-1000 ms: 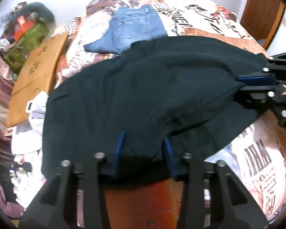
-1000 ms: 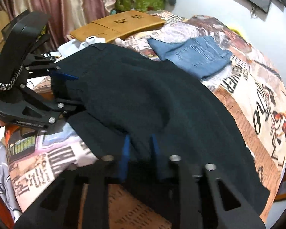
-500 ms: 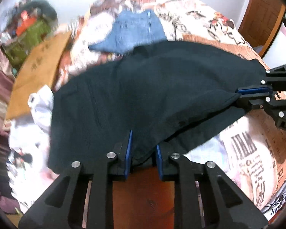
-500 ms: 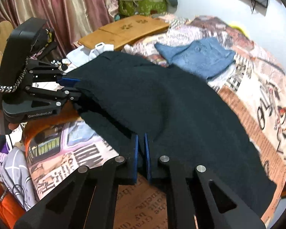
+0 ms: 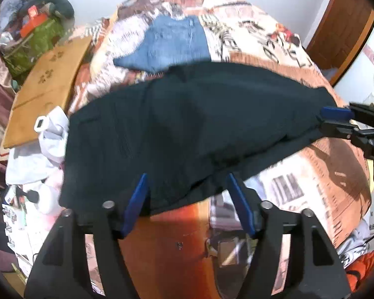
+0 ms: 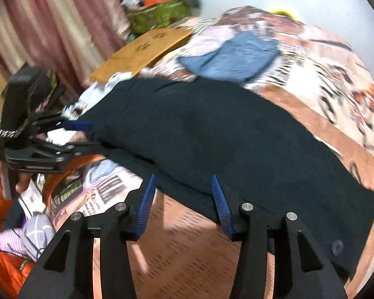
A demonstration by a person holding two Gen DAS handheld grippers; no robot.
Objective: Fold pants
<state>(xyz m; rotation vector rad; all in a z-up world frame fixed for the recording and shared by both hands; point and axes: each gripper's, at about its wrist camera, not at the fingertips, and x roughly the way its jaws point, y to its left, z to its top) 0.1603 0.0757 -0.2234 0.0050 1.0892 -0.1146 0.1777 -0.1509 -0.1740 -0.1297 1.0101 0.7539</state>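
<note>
Now the black pants [image 5: 199, 124] lie folded across the patterned bedspread [image 5: 299, 186], just in front of the blue jeans [image 5: 172, 44]. Left gripper [image 5: 187, 194] has its jaws opening, blue pads apart, the near hem of the pants between them with no pad pressing on it. Right gripper [image 6: 184, 199] is opening as well, spread wide at the cloth's edge, gripping nothing. Off to the side, a wooden board [image 5: 45, 94] and white clothes [image 5: 37, 154].

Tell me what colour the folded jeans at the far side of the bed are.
The jeans are a faded mid blue, plain denim. The right wrist view shows them best.
</note>
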